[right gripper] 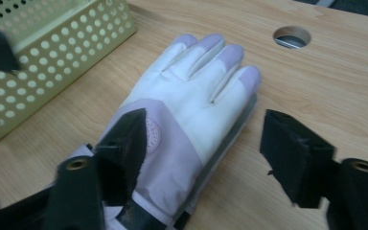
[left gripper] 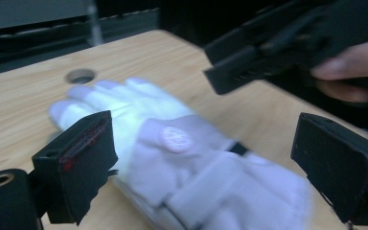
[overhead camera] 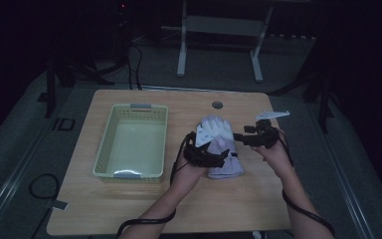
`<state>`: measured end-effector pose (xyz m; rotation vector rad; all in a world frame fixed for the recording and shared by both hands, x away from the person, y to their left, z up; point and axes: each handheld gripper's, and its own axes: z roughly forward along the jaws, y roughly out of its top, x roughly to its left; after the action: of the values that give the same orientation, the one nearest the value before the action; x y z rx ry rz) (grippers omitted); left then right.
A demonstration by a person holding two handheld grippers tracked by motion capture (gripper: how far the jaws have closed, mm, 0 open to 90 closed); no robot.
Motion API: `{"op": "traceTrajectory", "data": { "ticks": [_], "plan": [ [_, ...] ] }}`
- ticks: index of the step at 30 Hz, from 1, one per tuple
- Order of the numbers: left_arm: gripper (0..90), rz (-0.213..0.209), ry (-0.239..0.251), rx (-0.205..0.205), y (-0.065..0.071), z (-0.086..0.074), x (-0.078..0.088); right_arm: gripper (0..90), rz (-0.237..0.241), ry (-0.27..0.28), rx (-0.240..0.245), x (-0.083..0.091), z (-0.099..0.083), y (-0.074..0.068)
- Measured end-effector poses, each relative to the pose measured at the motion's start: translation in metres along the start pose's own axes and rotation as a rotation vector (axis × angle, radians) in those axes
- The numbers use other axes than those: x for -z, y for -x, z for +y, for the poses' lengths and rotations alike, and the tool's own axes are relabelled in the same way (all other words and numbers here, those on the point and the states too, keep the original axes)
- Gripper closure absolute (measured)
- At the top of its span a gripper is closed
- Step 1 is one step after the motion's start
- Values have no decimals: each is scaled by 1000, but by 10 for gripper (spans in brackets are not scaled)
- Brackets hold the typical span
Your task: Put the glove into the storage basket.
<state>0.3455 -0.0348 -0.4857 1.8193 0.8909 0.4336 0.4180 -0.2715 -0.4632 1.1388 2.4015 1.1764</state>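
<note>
Lavender-and-white fabric: the glove [overhead camera: 221,147] lies flat on the wooden table [overhead camera: 129,209], just right of the pale green perforated basket [overhead camera: 107,144] and apart from it.
Glove position: near the middle of the tabletop, short of the round cable hole [overhead camera: 217,105]; both grippers are at its cuff half.
Glove long axis: runs from the person's side toward the far edge, tilted slightly left in the high view.
Glove pointing: fingertips [right gripper: 215,45] point away from the person, toward the cable hole; the cuff and its strap face the person. The round logo patch [left gripper: 176,139] faces up.
Left gripper [overhead camera: 214,158]: jaws spread wide, one on either side of the glove's cuff half in the left gripper view; the pads press on nothing.
Right gripper [overhead camera: 238,136]: jaws apart, with the glove's wrist section between them in the right gripper view; no pad is seen clamping the fabric.
Step in hand (judgement): approach and alignment for a grasp; the glove is not yet lifted.
Next move (judgement): lower one pair of jaws over the cuff edge, close on the fabric and confirm the hold, then lift. The basket is the likely destination.
Caution: soft fabric may fold or slip from a shallow pinch.
</note>
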Motion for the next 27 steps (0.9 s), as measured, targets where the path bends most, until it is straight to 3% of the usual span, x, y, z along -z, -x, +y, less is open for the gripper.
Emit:
{"op": "traceTrajectory", "data": {
  "ticks": [1,4,6,10,12,13,16,23,27],
  "plan": [
    [148,-4,-19,26,-1,-1,-7,397,-1,-3,7,-3,-1,-1],
    [181,30,-58,23,-2,-5,-17,415,6,-20,8,-10,-4,0],
    [212,76,-132,39,-5,-13,-31,421,13,-42,-2,-19,-12,1],
    [212,72,-225,76,-14,-26,-42,455,35,-84,-23,-28,-22,3],
    [212,78,-225,107,-19,-32,-41,455,69,-103,-49,-32,-26,6],
    [212,78,-225,107,-19,-32,-41,455,69,-103,-49,-32,-26,6],
    [208,72,-243,168,-26,-43,-41,440,74,-150,-68,-41,-34,7],
    [185,26,-280,233,-35,-51,-52,451,95,-204,-97,-59,-44,10],
    [185,11,-283,264,-38,-53,-56,460,141,-210,-146,-65,-49,17]
  ]
}}
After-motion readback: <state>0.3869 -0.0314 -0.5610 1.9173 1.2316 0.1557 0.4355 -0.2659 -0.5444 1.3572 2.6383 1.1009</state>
